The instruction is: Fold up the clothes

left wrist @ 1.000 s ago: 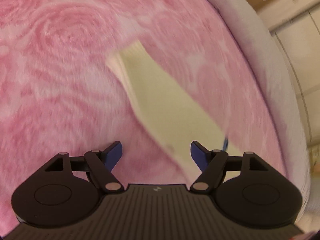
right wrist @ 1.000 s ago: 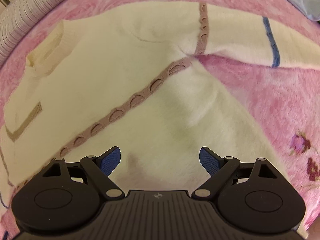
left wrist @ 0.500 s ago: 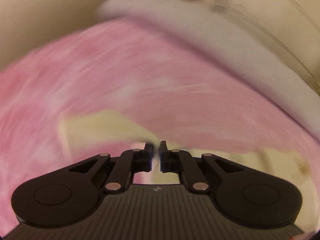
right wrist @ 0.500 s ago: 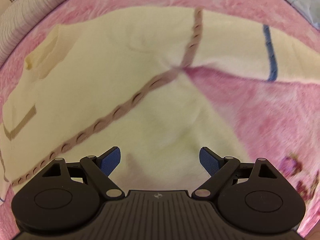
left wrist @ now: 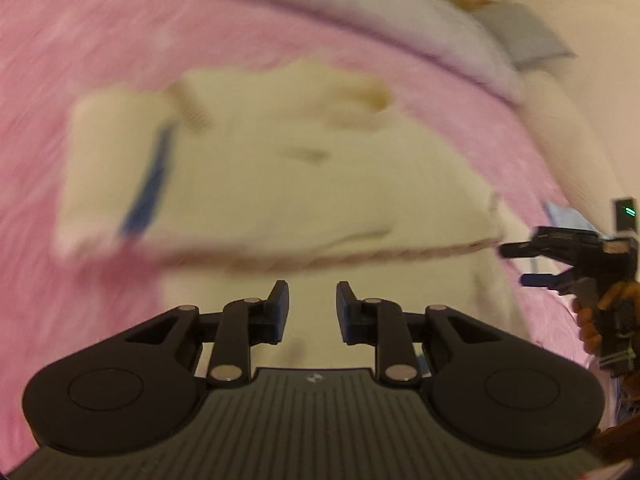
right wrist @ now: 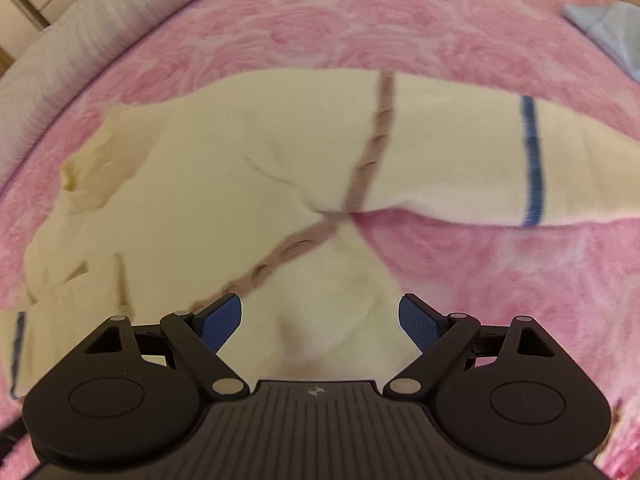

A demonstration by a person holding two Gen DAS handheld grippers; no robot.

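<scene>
Cream sweater (right wrist: 248, 184): lay spread on pink bed blanket (right wrist: 360, 32), one blue-striped sleeve (left wrist: 132, 168) folded across the body. Left gripper (left wrist: 312, 306): above the sweater, jaws partly apart, empty. Right gripper (right wrist: 320, 322): over the hem, jaws wide apart, empty.

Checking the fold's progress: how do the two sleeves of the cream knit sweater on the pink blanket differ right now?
In the right wrist view, the sweater's right-hand sleeve stretches straight out over the pink blanket, its blue stripe clear. The other sleeve, at the lower left edge, lies folded in over the sweater's body, its blue stripe partly cut off. Both are cream with one blue stripe. Both the left gripper and the right gripper are open and hold nothing.
</scene>
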